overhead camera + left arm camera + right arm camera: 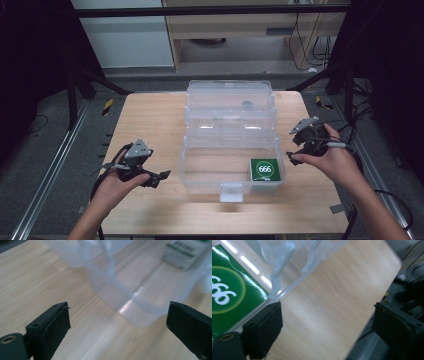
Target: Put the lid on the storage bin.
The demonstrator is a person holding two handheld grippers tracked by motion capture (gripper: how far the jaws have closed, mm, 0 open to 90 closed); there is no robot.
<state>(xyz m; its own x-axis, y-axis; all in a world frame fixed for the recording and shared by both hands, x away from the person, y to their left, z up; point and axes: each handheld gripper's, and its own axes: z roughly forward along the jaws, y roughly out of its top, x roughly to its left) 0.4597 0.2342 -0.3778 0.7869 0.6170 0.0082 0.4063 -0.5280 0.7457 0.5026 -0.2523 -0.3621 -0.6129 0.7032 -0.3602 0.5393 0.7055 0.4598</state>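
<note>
From above, my left gripper (152,176) and right gripper (296,145) flank the clear box (231,150) on the bench (150,120). Left view: jaws spread, empty, the box corner just ahead between them. Right view: jaws released too (green pack (229,290) beyond the left one, inside the box).

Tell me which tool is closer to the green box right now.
The right tool: it sits just outside the clear bin's right wall, beside the green box. The left tool is across the bin.
</note>
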